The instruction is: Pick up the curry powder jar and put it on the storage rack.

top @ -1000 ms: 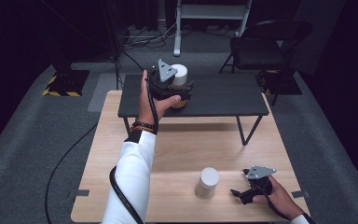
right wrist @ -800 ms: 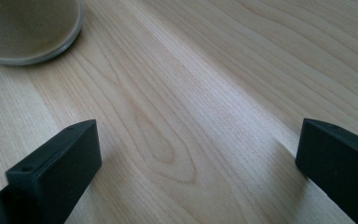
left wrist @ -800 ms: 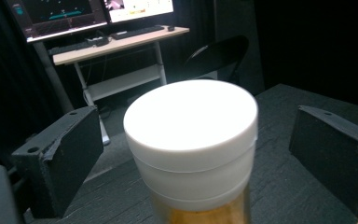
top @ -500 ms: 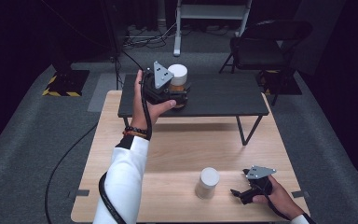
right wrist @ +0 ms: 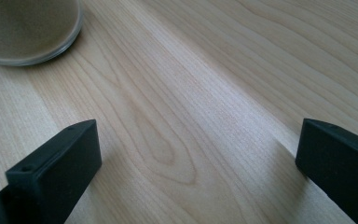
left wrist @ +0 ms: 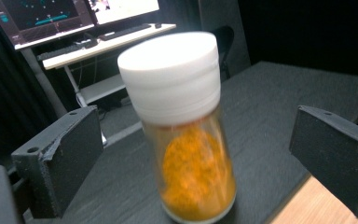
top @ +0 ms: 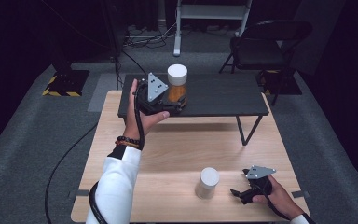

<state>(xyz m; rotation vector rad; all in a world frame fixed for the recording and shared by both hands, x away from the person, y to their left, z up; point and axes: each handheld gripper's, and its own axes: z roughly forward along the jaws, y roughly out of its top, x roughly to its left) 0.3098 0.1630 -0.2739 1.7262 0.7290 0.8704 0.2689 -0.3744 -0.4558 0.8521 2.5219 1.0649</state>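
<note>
Orange spice jar [top: 177,86] stands upright on the black shelf [top: 223,95], between your left tongs [top: 170,100]; jaws spread wide, both clear of the glass. Left arm stretched forward, palm under the tool. Second jar [top: 207,183] stands on the desk [top: 168,154]. Right tongs [top: 238,193] rest low on the desk, released, pointing at that jar.
</note>
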